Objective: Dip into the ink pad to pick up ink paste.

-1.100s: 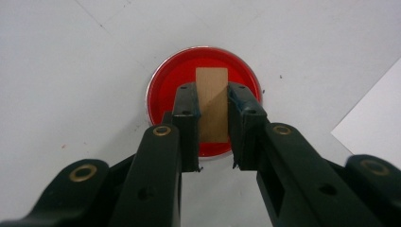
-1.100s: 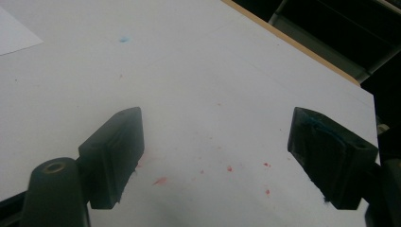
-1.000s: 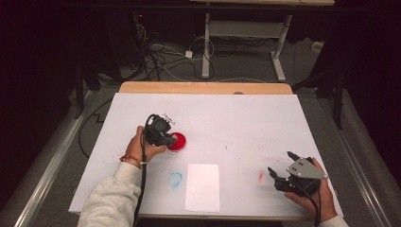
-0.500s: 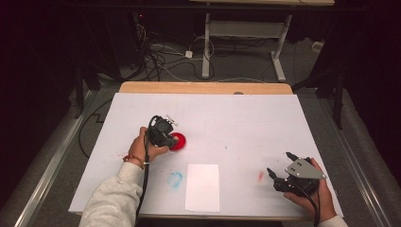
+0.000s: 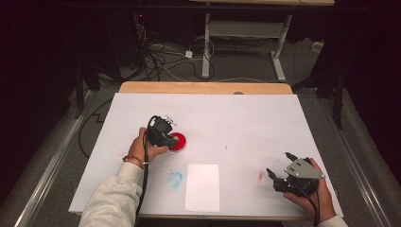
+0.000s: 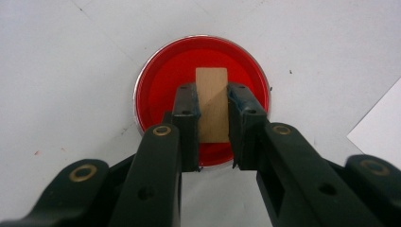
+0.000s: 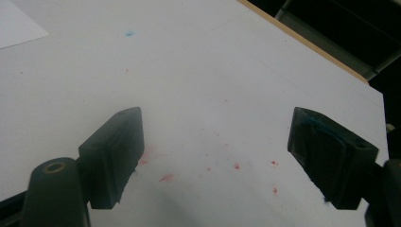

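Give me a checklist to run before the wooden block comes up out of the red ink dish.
1. Left gripper clamped on the wooden block: ok, both pads press its sides.
2. Block over the red ink dish: ok, it stands inside the rim, near the middle.
3. Block face inked: cannot tell, its underside is hidden.
4. White paper sheet ready for stamping: ok, it lies flat near the table's front edge, with nothing on it.
5. Right gripper out of the way: ok, jaws open, resting at the table's right front, apart from dish and sheet.
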